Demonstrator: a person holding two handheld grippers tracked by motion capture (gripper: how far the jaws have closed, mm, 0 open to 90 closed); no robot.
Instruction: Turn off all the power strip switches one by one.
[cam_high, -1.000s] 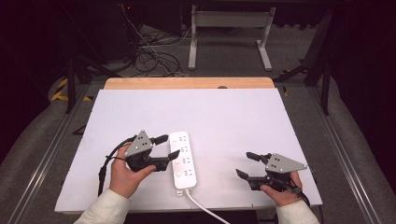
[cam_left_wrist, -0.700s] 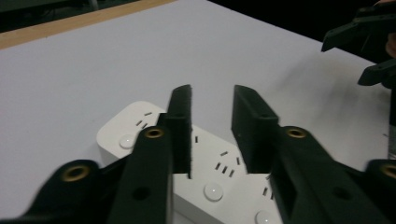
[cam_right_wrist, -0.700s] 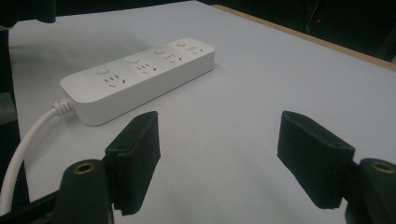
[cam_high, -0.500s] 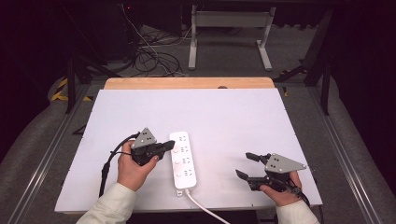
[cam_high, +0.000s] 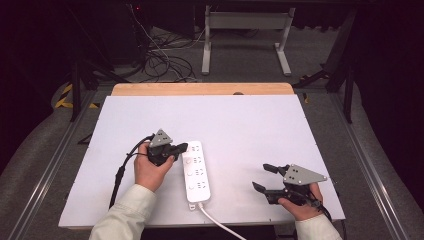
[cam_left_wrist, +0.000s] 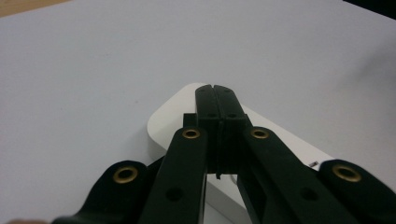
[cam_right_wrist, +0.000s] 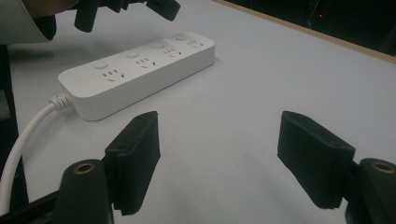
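Now the left tool (cam_high: 181, 148), its jaws pressed together, rests its tips over the far end of the white power strip (cam_high: 195, 170), hiding that end's sockets in the left gripper view. The strip lies on the table (cam_high: 240, 130) toward 6 o'clock; its cord (cam_high: 220, 225) is cut off at the edge. At 4 o'clock the right tool (cam_high: 263, 177) hovers spread, empty.

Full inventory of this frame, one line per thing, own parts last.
power strip: 1, white, near-centre of the board, cord running off the near edge
board: 1, white, covering the table
wooden table edge: 1, tan, far side
metal stand: 1, grey, floor beyond the table
floor cables: several, black, far left
left hand-held gripper: 1, black, jaws shut, tips over the strip's far end
right hand-held gripper: 1, black, jaws open, near right
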